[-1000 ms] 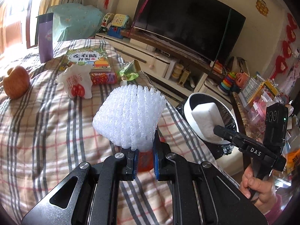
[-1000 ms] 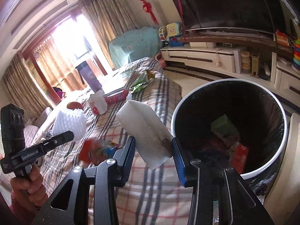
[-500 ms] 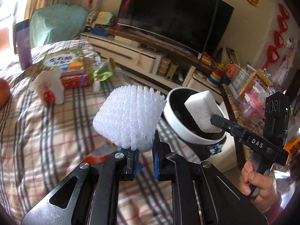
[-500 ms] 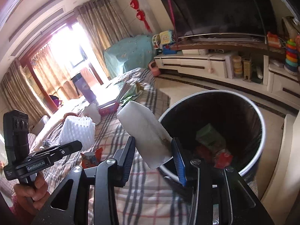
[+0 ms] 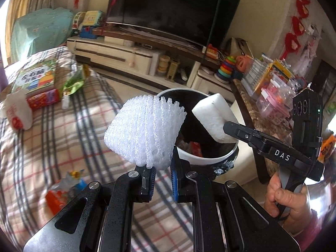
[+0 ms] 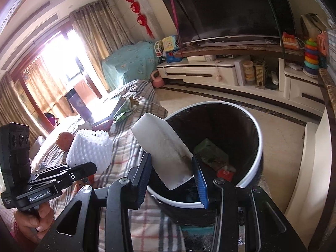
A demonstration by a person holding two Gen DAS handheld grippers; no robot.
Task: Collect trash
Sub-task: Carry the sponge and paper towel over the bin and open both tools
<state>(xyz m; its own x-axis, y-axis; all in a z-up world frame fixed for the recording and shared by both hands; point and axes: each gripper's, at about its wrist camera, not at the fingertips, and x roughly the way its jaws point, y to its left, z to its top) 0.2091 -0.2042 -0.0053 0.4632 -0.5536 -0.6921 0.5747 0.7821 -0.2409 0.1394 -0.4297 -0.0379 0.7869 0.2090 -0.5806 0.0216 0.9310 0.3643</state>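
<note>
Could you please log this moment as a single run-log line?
left gripper: shut on foam net | right gripper: shut on white foam block, over trash bin | bin: holds wrappers | drop: not yet done

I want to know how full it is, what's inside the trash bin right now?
Inside the trash bin lie a green packet and red wrappers. The white foam block hides the near side, so its fullness is unclear.

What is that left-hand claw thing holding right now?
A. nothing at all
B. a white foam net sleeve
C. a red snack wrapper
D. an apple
B: the left gripper is shut on the white foam net sleeve, held up beside the trash bin.
</note>
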